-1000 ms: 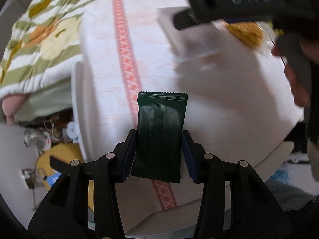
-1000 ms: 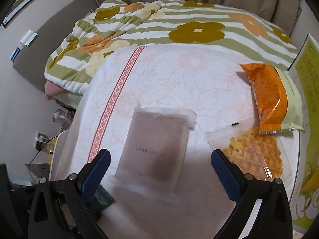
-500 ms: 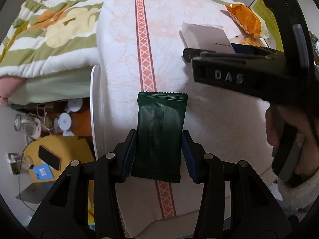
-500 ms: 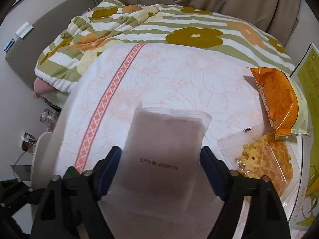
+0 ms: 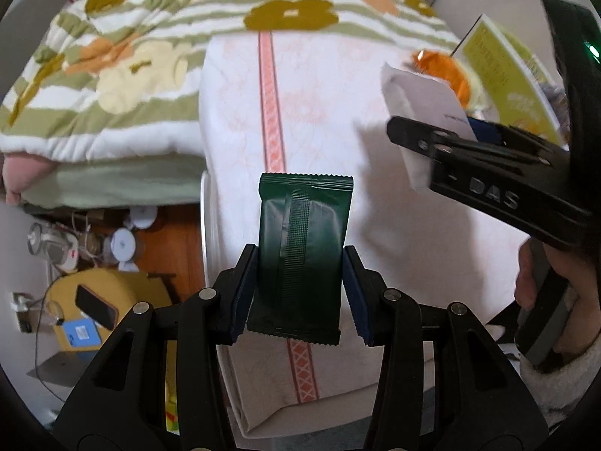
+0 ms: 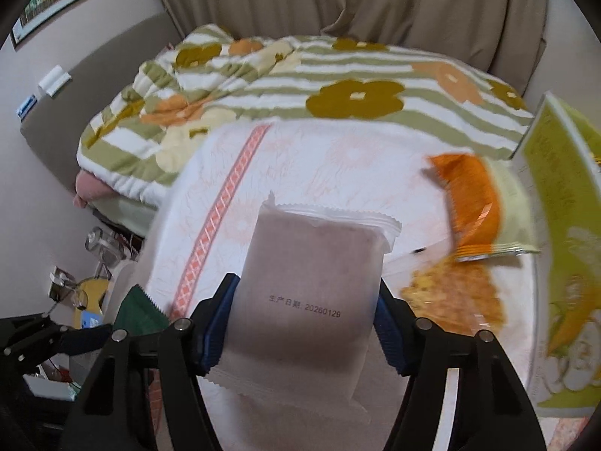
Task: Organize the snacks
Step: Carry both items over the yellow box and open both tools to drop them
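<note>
Left gripper [image 5: 299, 293] is clamped on the dark green snack packet [image 5: 305, 251], pads on its 2 long edges, packet upright above the round table [image 5: 432, 263] w/ its white-and-orange floral cloth, clear of the cloth. Right gripper [image 6: 302, 325] has just been closing and now pinches the frosted white packet w/ date print [image 6: 310, 297] across its width, packet lifted off the cloth. Both packets look light, thin film, soft inside: they bend, crinkle and can slide out if pinched only at the crimped seals, so a grip mid-body on the side edges, as now, seems safest; too hard a squeeze likely crushes the contents. On the table past the white packet: orange chip bag [image 6: 475, 210] and a clear bag of yellow puffs [image 6: 456, 293], touching each other, both fragile and slippery-looking; best taken by the body, not the corners.
</note>
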The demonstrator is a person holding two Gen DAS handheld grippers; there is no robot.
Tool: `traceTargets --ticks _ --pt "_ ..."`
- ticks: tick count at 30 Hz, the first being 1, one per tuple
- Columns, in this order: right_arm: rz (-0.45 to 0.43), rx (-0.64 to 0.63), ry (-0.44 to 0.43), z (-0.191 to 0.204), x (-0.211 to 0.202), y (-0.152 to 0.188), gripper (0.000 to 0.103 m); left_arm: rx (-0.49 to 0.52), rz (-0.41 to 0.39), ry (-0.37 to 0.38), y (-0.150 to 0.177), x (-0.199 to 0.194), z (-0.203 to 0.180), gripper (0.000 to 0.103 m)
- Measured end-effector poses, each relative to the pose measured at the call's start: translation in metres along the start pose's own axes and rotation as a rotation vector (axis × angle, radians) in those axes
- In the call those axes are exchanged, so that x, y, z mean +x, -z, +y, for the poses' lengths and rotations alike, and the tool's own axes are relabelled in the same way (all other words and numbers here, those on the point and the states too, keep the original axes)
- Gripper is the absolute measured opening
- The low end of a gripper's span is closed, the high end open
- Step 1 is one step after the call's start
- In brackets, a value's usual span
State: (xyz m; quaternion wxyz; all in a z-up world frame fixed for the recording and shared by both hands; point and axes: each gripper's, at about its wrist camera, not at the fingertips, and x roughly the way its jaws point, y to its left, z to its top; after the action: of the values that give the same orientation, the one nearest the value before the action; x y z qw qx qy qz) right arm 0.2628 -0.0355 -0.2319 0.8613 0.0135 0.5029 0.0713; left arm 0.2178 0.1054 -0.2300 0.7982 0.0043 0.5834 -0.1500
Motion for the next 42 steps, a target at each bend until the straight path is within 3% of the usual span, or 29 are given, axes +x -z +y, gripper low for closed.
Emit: traceTargets --ticks 11,23,29,32,36,42 --pt "-0.130 0.136 0.033 -0.044 -0.118 -0.009 0.063 0.124 -0.189 0.084 -0.060 -0.078 -0.055 0.041" --pt "-0.255 0.214 0.092 -0.168 -0.213 -0.011 0.063 0.242 -0.317 0.181 -0.130 -0.119 -0.203 0.041" --pt "-0.265 0.196 0.109 -0.243 -0.233 -0.011 0.063 0.253 -0.316 0.248 -0.163 -0.102 -0.287 0.041" --pt "-0.256 0.200 0.116 -0.280 -0.237 -0.011 0.063 0.241 -0.280 0.274 -0.181 -0.079 -0.327 0.041" --pt "-0.221 0.206 0.102 -0.322 -0.230 -0.010 0.063 0.218 -0.224 0.256 -0.196 -0.047 -0.360 0.041" --pt "-0.166 0.223 0.053 -0.359 -0.207 -0.011 0.063 0.191 -0.129 0.204 -0.210 -0.006 -0.380 0.041"
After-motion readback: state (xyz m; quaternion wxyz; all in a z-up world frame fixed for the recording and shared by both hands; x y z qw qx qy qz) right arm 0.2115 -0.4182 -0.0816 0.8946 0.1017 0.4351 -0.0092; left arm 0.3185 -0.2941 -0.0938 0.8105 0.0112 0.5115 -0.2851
